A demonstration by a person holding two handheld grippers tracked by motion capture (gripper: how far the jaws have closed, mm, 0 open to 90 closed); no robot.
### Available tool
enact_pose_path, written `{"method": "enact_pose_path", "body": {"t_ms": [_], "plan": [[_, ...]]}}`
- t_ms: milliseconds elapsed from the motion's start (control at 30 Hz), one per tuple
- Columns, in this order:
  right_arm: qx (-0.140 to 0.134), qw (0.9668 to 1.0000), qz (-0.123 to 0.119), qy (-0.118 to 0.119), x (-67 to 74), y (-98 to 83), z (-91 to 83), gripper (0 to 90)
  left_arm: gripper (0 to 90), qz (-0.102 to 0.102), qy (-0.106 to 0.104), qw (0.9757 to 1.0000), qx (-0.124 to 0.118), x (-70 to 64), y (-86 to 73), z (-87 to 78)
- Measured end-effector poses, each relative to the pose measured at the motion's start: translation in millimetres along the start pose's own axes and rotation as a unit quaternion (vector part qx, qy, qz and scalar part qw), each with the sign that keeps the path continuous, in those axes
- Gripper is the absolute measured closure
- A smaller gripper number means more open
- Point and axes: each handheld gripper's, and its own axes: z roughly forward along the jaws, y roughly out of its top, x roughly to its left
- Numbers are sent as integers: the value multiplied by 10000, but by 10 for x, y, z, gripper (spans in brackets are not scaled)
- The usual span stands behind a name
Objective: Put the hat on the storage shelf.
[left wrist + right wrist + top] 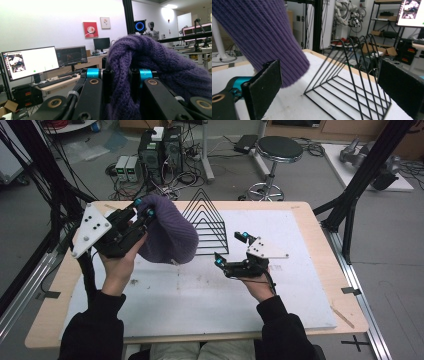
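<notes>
High view, my left gripper [142,212]: jaws pinched on a fold of the purple knit hat [167,232], held up off the table [300,290].
Hat: ribbed, thick, hanging slack and bunched beside the black wire rack [207,227].
My right gripper [231,249]: jaws spread wide, nothing between them, near the rack.

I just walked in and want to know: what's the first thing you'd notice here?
The big purple knitted hat, held up off the table at the left, pinched in the left gripper. Right beside it on the white mat stands a black wire rack of triangles, and the right gripper waits nearby with jaws wide open.
</notes>
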Motion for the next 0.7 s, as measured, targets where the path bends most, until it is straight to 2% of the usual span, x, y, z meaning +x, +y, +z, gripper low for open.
{"method": "enact_pose_path", "body": {"t_ms": [167, 367, 433, 500, 567, 700], "plan": [[22, 9992, -221, 320, 105, 69, 75, 50, 802, -14, -63, 10000, -13, -47, 13, 38], [135, 9959, -535, 714, 263, 120, 193, 51, 801, -48, -189, 9998, -23, -113, 10, 92], [163, 9946, -522, 877, 297, 154, 261, 52, 801, -86, -239, 9997, -28, -128, 6, 104], [193, 9943, -522, 906, 304, 164, 279, 70, 801, -79, -268, 9996, -12, -136, 4, 108], [270, 9928, -493, 1060, 306, 193, 292, 268, 801, -21, -263, 9997, 10, -136, 4, 104], [377, 9908, -435, 1223, 289, 211, 281, 512, 801, -24, -303, 9995, 64, -96, -4, 93]]}}
